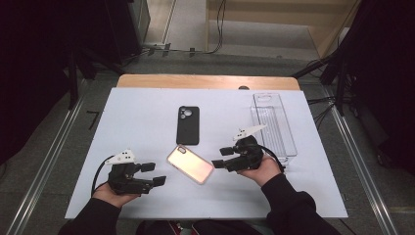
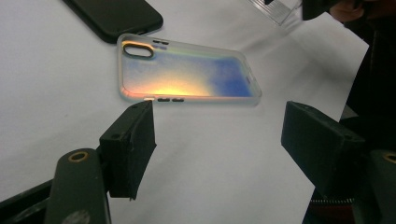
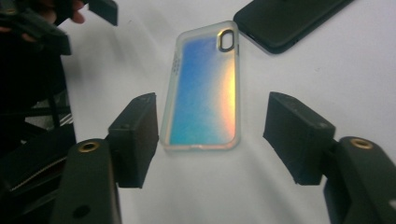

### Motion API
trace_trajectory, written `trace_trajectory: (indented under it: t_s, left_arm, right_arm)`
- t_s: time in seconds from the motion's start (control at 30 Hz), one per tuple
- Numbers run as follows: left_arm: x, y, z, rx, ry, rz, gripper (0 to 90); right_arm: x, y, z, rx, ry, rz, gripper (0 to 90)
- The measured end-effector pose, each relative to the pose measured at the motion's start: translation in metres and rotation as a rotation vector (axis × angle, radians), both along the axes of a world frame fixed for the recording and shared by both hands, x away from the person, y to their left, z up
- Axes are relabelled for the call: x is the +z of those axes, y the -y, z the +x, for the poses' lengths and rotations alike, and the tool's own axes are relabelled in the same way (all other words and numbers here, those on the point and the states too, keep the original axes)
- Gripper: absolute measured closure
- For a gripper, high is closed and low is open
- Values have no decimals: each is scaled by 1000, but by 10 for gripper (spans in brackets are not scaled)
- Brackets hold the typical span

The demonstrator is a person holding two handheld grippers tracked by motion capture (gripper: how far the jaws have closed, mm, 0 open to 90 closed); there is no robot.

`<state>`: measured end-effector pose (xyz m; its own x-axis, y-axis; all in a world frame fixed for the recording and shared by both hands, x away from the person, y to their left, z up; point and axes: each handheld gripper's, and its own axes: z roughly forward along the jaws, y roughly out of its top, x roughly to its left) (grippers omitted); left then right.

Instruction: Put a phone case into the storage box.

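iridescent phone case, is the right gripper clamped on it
No: in the right gripper view the iridescent phone case lies flat on the white table, with the right gripper open and its pads clear of it.

Iridescent phone case (image 2: 187, 74): glossy, smooth back, frosted translucent plastic rim. Black phone case (image 1: 188, 125): matt, soft-looking plastic. Clear bin (image 1: 274, 125): transparent hard plastic, ribbed floor. Table cover (image 1: 147, 117): matt white sheet; wood edge beyond. Gripper pads (image 3: 299, 135): matt black, slightly rough.
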<state>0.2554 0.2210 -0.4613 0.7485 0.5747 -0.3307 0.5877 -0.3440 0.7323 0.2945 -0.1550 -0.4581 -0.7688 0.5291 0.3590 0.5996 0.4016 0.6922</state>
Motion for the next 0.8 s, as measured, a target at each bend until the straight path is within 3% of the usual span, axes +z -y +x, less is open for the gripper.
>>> trace_trajectory:
  t_s: [0.1, 0.53, 0.8]
  left_arm:
    - [0, 0, 0, -1, -2, 0, 265]
    - [0, 0, 1, -8, -20, -24, 263]
    - [0, 1, 0, -14, -17, -14, 259]
  right_arm:
    - [5, 11, -12, 17, 30, 0, 272]
    - [1, 46, -37, -10, 7, -2, 237]
    - [-6, 64, -52, -6, 12, -19, 232]
